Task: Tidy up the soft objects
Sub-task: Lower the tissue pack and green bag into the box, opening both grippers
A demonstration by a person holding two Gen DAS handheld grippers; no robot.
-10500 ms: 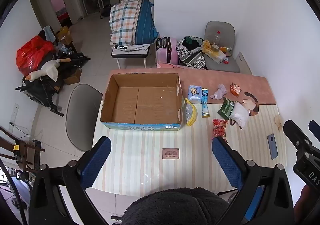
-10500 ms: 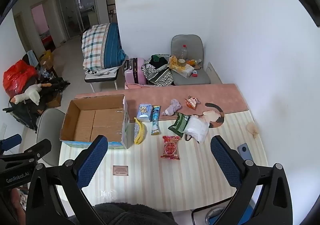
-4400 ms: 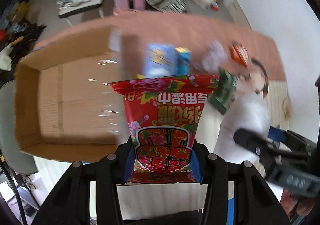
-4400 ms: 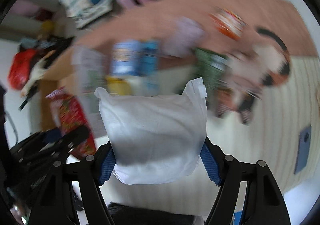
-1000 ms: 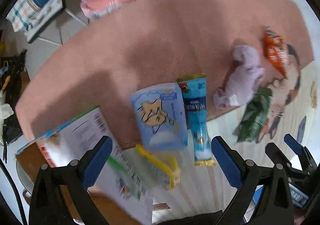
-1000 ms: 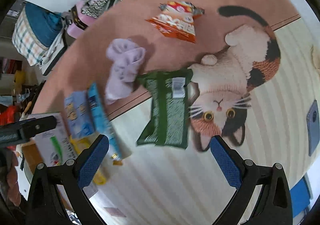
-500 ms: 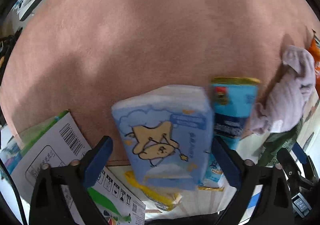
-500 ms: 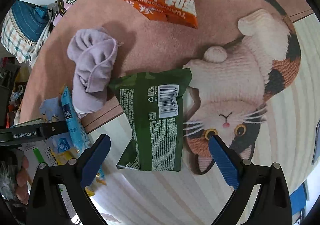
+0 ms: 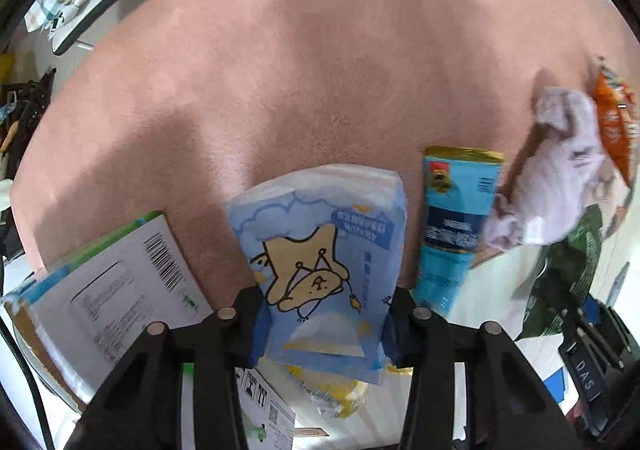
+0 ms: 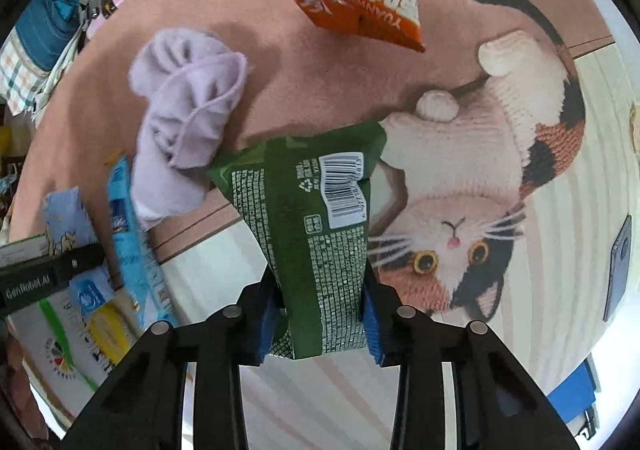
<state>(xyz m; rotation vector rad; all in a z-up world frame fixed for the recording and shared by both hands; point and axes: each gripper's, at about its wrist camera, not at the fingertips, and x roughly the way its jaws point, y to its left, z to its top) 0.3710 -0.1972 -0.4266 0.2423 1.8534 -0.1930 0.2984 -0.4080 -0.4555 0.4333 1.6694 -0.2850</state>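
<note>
Two grippers, each clamped on a soft pack

Item 1. Left gripper: jaws closed on the lower part of a blue tissue pack printed with a cartoon star. The pack stands up between the fingers over the pink mat.

Item 2. Right gripper: jaws closed on the lower end of a green snack bag, barcode side facing the camera. The bag's top edge reaches toward the printed calico cat on the mat.

Item 3. Lilac cloth, crumpled, lying on the pink mat just left of the green bag and touching its corner.

Item 4. Blue stick pack with a gold end, lying just right of the tissue pack, partly on the pink mat, partly on the striped tablecloth.

Item 5. Orange snack bag, lying on the pink mat beyond the green bag, well apart from it.

Item 6. Cardboard box, outer wall with barcode and printed label, just left of the left gripper.

Item 7. Yellow-trimmed clear pack, beneath the tissue pack; contents cannot be made out.

Item 8. Blue phone, flat on the striped cloth at the right edge, well apart from the cat print's face.
</note>
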